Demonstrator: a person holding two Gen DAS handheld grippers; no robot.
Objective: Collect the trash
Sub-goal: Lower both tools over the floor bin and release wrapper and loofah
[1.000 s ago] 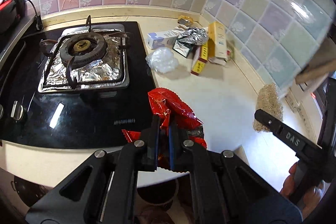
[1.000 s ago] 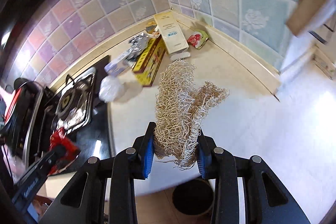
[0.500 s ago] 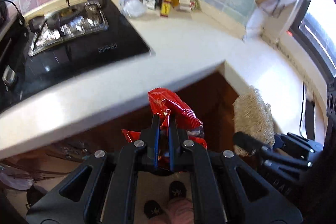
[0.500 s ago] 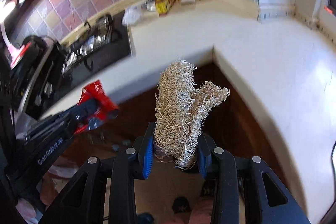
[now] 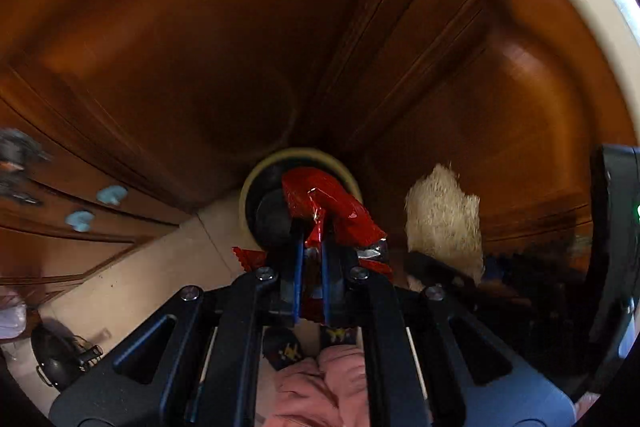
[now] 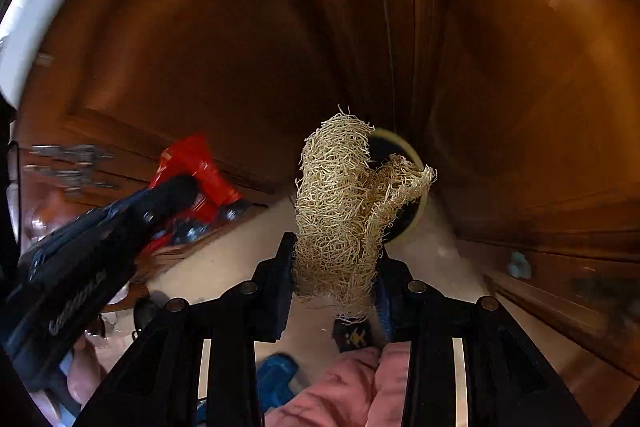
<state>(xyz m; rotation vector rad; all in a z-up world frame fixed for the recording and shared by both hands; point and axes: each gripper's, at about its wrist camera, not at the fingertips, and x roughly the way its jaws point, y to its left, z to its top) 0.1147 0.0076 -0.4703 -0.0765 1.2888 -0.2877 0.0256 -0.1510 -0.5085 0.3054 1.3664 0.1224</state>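
**Both grippers loaded above the bin**

My left gripper (image 5: 310, 263) pinches the red wrapper (image 5: 324, 205) tightly; the bin (image 5: 256, 195) on the floor lies at 12 o'clock, directly behind it. My right gripper (image 6: 334, 267) clamps the loofah (image 6: 340, 203), with the bin (image 6: 416, 215) at 1 o'clock. Wooden cabinets (image 5: 200, 47) surround both.

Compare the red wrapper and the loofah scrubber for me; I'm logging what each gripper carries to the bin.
The red wrapper is glossy, crinkled foil; the loofah scrubber is a matte, tan, fibrous mesh. The wrapper is pinched in the left gripper, while the scrubber stands upright in the right gripper. Both are clamped and held above the floor near the round bin.
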